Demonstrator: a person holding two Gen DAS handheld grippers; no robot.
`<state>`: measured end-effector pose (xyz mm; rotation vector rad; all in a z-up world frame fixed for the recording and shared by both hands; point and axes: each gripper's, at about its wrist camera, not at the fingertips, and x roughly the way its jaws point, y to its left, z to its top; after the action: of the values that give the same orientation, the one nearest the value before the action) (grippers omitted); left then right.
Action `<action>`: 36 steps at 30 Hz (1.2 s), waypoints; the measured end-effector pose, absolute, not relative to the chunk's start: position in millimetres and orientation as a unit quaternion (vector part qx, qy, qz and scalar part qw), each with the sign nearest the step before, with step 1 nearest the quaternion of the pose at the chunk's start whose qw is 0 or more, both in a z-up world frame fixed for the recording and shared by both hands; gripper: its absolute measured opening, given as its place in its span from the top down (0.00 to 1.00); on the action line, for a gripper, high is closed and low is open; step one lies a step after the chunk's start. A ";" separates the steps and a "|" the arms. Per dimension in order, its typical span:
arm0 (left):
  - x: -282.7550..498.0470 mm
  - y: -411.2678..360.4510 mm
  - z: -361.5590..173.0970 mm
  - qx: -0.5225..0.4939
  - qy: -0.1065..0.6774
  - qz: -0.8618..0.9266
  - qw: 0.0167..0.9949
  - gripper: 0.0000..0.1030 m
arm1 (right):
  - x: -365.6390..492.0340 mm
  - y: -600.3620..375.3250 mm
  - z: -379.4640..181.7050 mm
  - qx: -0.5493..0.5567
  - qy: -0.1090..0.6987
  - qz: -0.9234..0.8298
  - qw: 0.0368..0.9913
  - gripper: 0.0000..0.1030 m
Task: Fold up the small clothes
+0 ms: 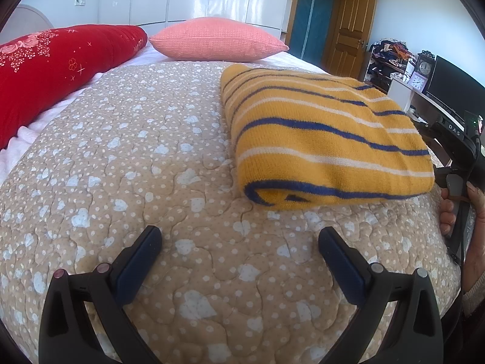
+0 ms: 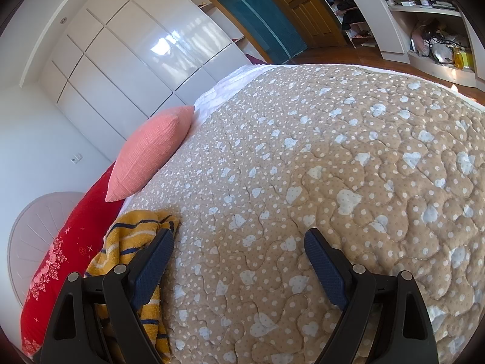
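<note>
A yellow knit sweater (image 1: 324,139) with blue and white stripes lies folded in a neat rectangle on the beige quilt (image 1: 151,157). My left gripper (image 1: 239,236) is open and empty, hovering over the quilt just in front of the sweater's near edge. In the right wrist view the sweater (image 2: 133,236) shows at the lower left, partly behind my left finger. My right gripper (image 2: 239,242) is open and empty over the quilt (image 2: 333,151), beside the sweater. The right gripper's body and the hand holding it show at the right edge of the left wrist view (image 1: 460,163).
A red bolster (image 1: 60,69) and a pink pillow (image 1: 215,41) lie at the head of the bed. White wardrobes (image 2: 127,48) stand behind. A wooden door (image 1: 351,27), shelves with clutter (image 2: 436,30) and a desk with clocks (image 1: 421,72) are beyond the bed's far side.
</note>
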<state>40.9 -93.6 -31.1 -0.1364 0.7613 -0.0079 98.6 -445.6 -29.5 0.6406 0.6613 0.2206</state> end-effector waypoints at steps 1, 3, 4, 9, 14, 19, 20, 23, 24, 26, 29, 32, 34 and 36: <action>41.0 -93.6 -31.2 -0.067 0.371 -0.003 0.926 0.00 | 99.0 -444.7 -29.1 0.309 0.318 0.107 0.890 0.12; 41.0 -94.0 -31.3 -0.066 0.369 -0.001 0.927 0.00 | 97.8 -445.7 -29.3 0.311 0.316 0.107 0.890 0.12; 40.5 -94.3 -31.5 -0.066 0.368 0.000 0.927 0.00 | 97.7 -446.0 -29.3 0.312 0.316 0.108 0.889 0.12; 37.2 -93.3 -32.0 -0.070 0.360 0.011 0.930 0.00 | 94.9 -449.0 -29.7 0.324 0.308 0.111 0.888 0.12; 33.3 -92.6 -33.0 -0.071 0.350 0.023 0.934 0.00 | 93.6 -452.2 -31.5 0.338 0.299 0.116 0.885 0.12; 25.3 -95.3 -35.1 -0.065 0.339 0.044 0.938 0.00 | 91.8 -454.3 -33.0 0.343 0.295 0.119 0.884 0.12; 23.7 -95.6 -35.7 -0.065 0.336 0.048 0.938 0.00 | 91.6 -454.3 -33.3 0.345 0.293 0.120 0.883 0.12; 19.7 -97.9 -36.6 -0.059 0.328 0.057 0.941 0.00 | 90.7 -456.0 -34.3 0.350 0.290 0.123 0.882 0.12; 18.5 -98.6 -36.9 -0.057 0.326 0.060 0.942 0.00 | 90.3 -456.9 -34.8 0.351 0.289 0.123 0.882 0.12; 17.7 -100.6 -37.1 -0.051 0.325 0.067 0.942 0.00 | 90.0 -457.3 -35.5 0.353 0.287 0.125 0.881 0.12; 19.9 -99.0 -37.9 -0.055 0.330 0.067 0.940 0.00 | 88.7 -460.5 -36.7 0.356 0.286 0.127 0.881 0.12; 20.4 -98.5 -37.9 -0.056 0.330 0.066 0.940 0.00 | 86.8 -466.1 -36.0 0.354 0.288 0.127 0.881 0.12; 20.2 -98.1 -37.8 -0.057 0.330 0.066 0.940 0.00 | 87.2 -466.0 -35.8 0.351 0.290 0.126 0.881 0.12; 19.0 -99.0 -38.2 -0.057 0.330 0.065 0.940 0.00 | 88.1 -465.2 -35.0 0.350 0.291 0.126 0.881 0.12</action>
<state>19.0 -99.0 -38.2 -0.1174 0.6730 0.1330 88.1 -465.2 -35.0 0.7296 0.6063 0.2620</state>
